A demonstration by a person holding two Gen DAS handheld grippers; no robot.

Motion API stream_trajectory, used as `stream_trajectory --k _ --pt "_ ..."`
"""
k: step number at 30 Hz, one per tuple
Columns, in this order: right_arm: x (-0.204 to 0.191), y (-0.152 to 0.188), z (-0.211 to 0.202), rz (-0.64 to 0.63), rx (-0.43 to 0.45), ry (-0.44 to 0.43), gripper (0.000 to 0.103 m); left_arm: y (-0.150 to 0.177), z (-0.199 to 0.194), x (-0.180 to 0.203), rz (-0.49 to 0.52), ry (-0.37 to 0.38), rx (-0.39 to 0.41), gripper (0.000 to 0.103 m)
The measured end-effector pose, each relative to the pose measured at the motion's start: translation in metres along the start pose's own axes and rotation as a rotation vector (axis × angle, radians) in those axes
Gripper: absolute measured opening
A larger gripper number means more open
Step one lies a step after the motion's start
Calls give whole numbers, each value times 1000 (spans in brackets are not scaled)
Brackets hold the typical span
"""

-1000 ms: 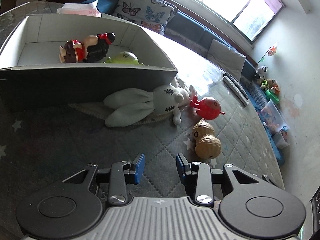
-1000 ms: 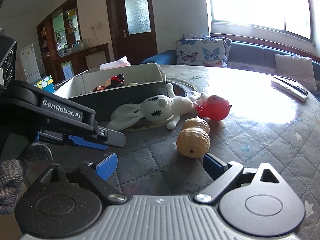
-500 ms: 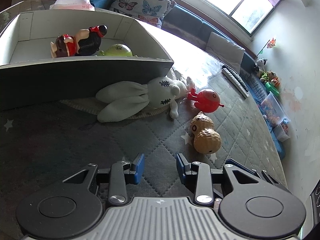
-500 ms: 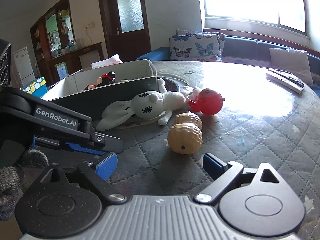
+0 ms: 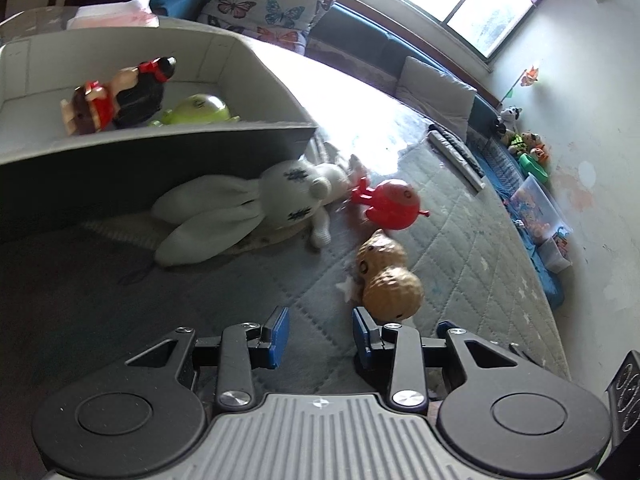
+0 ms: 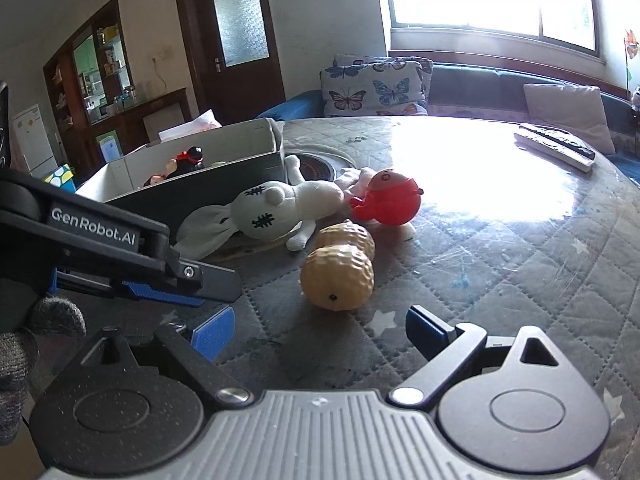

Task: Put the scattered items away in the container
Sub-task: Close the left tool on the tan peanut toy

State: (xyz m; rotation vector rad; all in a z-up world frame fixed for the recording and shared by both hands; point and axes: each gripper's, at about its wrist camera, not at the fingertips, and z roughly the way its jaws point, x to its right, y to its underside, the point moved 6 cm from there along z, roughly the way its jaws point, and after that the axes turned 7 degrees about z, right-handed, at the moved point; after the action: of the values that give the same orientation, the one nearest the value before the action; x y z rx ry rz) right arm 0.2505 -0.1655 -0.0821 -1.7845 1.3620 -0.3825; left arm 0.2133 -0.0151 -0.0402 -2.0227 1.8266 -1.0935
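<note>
Box [image 5: 224, 142] on the left already holds a doll [image 5: 116, 96] and a green toy [image 5: 198, 110]; the white plush rabbit [image 5: 248, 208] lies against its outer wall, then the red toy [image 5: 394, 204], then the peanut toy [image 5: 390, 280], all loose on the quilted table [image 5: 480, 248]. Over the last second we have closed in on the peanut, so it looks like our next pick. Our left gripper [image 5: 319, 334] is empty, its jaws a little apart, the peanut just beyond its right finger. Our right gripper [image 6: 320, 330] is spread wide, empty, with the peanut [image 6: 340, 270] just ahead between its fingers.
</note>
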Motion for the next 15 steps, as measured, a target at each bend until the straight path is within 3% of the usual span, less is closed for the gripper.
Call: stream_trajectory --k 8,15 --pt "4 -11 9 15 9 -6 88 -26 14 19 6 83 7 37" --pt "5 -18 16 13 10 -23 80 -39 39 21 -57 148 -30 37"
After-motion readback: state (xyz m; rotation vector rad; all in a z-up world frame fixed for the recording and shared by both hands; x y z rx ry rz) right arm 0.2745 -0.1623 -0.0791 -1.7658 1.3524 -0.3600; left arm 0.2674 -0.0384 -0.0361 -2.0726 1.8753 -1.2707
